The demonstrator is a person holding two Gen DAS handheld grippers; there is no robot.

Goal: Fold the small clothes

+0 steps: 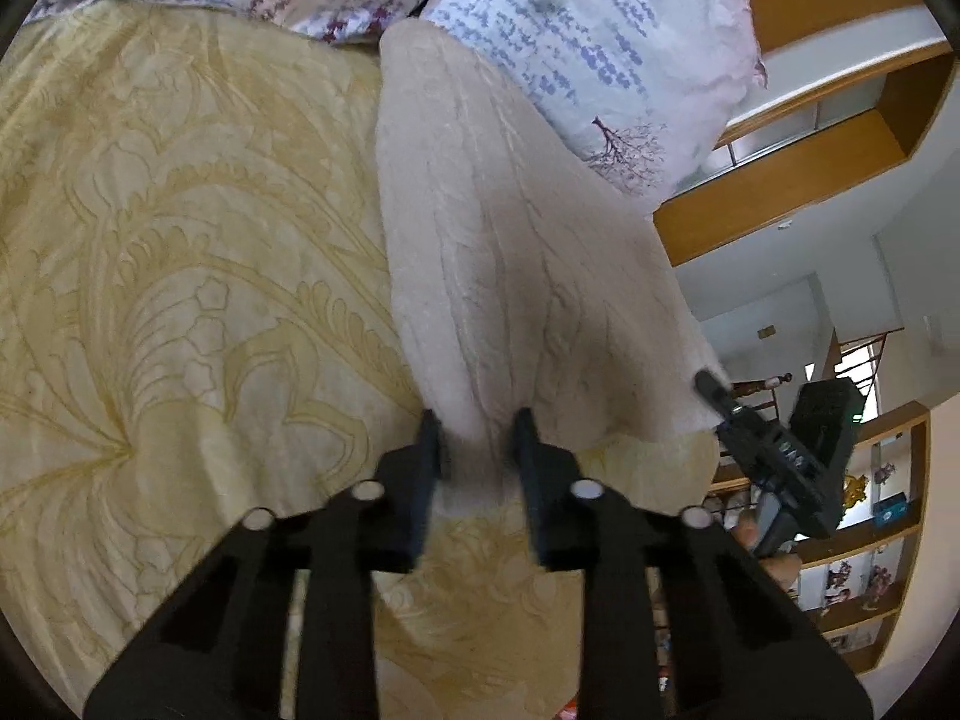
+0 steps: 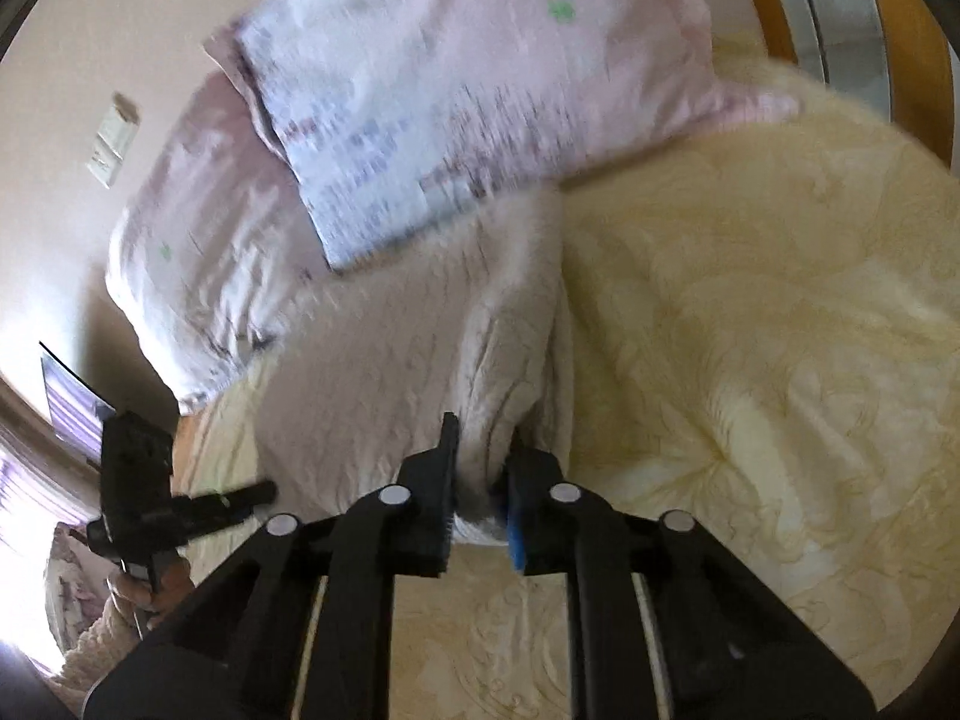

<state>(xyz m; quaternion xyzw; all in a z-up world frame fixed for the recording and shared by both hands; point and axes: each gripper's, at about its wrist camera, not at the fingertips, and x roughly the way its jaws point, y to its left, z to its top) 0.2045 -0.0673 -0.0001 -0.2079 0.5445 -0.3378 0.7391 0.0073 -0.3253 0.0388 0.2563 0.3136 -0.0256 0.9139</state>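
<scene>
The cream knitted garment point(image 1: 510, 252) lies stretched out on the yellow patterned bedspread point(image 1: 180, 240), its long axis running straight away from both grippers toward the floral pillows point(image 1: 576, 30) at the head of the bed, where its far end reaches the nearest pillow's edge. The near hem is what matters: the left gripper point(image 1: 477, 456) has its jaws pinching a bunched fold of that hem, and the right gripper point(image 2: 480, 468) pinches the same edge further along, cloth visibly squeezed between its pads. In the left wrist view the right gripper shows at the garment's right corner, so the two holds sit side by side across the short width, neither nearer the far end than the other. With the length lying ahead of both hands, I judge the next move to be carrying this near edge forward along that axis toward the pillows, both hands travelling together so the fold lands square.
</scene>
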